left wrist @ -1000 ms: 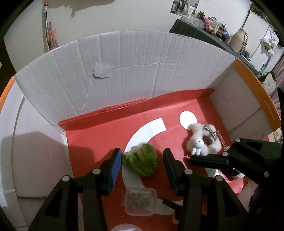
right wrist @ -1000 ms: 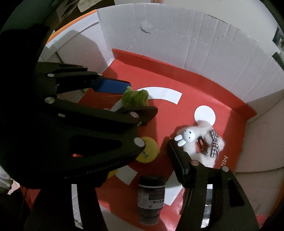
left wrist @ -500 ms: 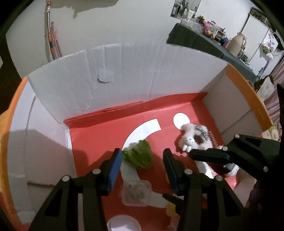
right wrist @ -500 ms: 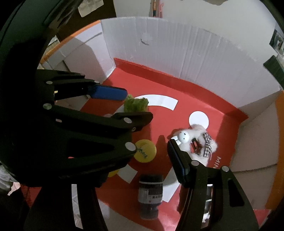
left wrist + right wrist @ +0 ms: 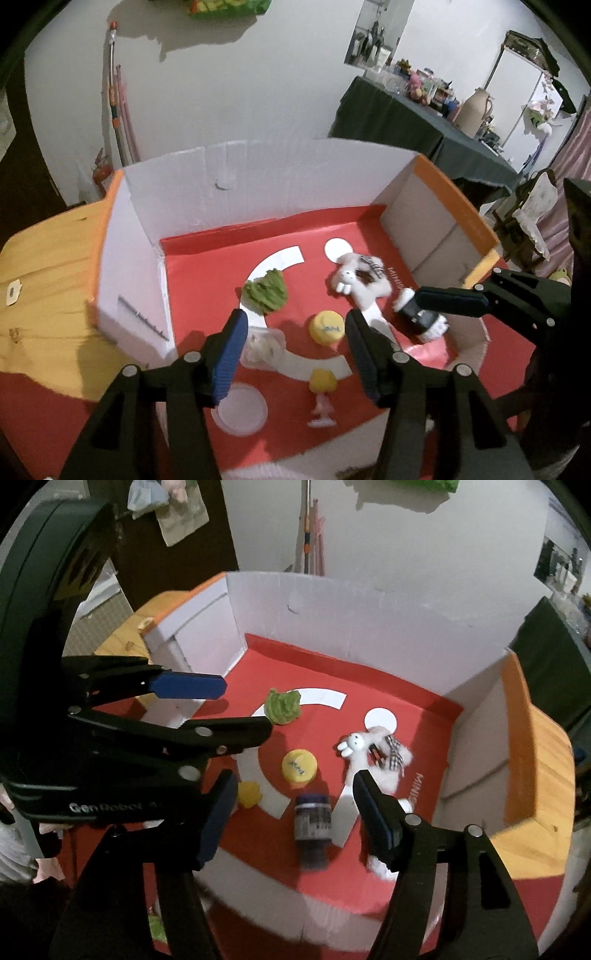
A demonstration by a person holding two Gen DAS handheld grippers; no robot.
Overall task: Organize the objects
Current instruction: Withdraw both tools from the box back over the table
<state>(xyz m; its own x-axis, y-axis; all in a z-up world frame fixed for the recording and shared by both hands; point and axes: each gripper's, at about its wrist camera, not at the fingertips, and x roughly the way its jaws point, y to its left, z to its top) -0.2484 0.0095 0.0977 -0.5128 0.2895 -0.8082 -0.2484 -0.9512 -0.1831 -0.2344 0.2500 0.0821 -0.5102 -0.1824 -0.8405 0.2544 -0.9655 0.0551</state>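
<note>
Behind the dark-covered side table (image 5: 413,122) stands a white wall (image 5: 258,92). A beige jug (image 5: 476,112) and small colourful items (image 5: 424,86) rest on this table — to its left, thin poles (image 5: 116,107) lean against the wall.

Green toy (image 5: 266,290), white plush rabbit (image 5: 360,280) lie in box (image 5: 258,181).

What I can't make out from here
The clear container (image 5: 263,345) is blurred and partly behind my left gripper's finger (image 5: 231,345); the dark jar's (image 5: 313,825) label is unreadable; shelf clutter (image 5: 424,83) is too small.
</note>
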